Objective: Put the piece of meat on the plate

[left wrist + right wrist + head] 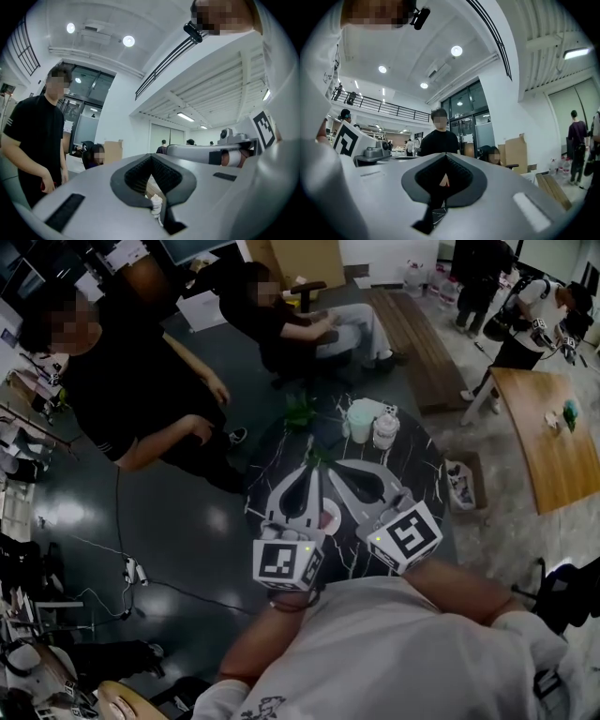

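My left gripper (313, 469) and right gripper (337, 468) are held side by side close to my chest, pointing level over a dark round marble table (281, 442). Both are shut with nothing between the jaws. In the left gripper view the left gripper (151, 158) has its tips together, and the right gripper (445, 157) looks the same in its own view. A small pink patch (324, 518) shows low between the two gripper bodies; I cannot tell whether it is the meat. No plate is clearly in view.
Two white lidded containers (362, 418) and a green item (300, 413) stand at the table's far side. A person in black (122, 381) stands at the left, another sits beyond the table (291, 329). A wooden table (553, 442) is at the right.
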`<state>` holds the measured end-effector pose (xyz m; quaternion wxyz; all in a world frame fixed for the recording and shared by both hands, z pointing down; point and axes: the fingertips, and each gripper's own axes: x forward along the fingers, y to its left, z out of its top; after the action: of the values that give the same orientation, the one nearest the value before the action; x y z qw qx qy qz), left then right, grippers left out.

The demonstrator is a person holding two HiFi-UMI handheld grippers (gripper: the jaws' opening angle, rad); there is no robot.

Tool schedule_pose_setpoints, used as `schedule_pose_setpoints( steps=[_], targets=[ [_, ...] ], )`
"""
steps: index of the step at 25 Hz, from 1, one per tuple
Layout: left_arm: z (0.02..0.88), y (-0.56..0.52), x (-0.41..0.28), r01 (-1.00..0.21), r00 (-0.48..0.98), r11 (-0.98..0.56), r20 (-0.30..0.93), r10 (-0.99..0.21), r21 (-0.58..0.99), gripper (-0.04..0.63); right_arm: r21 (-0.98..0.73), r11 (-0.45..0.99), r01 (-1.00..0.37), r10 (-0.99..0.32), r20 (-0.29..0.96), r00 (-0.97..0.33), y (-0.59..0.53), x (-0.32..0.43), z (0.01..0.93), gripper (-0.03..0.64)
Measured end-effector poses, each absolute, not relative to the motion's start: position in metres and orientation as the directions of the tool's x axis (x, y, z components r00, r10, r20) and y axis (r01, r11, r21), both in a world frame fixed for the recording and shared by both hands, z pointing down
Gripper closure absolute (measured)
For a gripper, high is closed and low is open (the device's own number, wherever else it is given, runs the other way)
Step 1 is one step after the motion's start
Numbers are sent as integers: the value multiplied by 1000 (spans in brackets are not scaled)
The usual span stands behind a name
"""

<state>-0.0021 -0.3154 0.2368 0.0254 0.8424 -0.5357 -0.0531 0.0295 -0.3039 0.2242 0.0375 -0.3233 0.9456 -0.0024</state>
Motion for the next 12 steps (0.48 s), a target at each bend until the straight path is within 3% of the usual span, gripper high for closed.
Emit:
schedule_pose_setpoints(
  steps=[12],
  targets=[
    [239, -315, -6, -908, 406, -409, -56, -912, 89, 589, -28, 785, -619, -620, -52, -783, -305, 31, 229, 615]
  ],
)
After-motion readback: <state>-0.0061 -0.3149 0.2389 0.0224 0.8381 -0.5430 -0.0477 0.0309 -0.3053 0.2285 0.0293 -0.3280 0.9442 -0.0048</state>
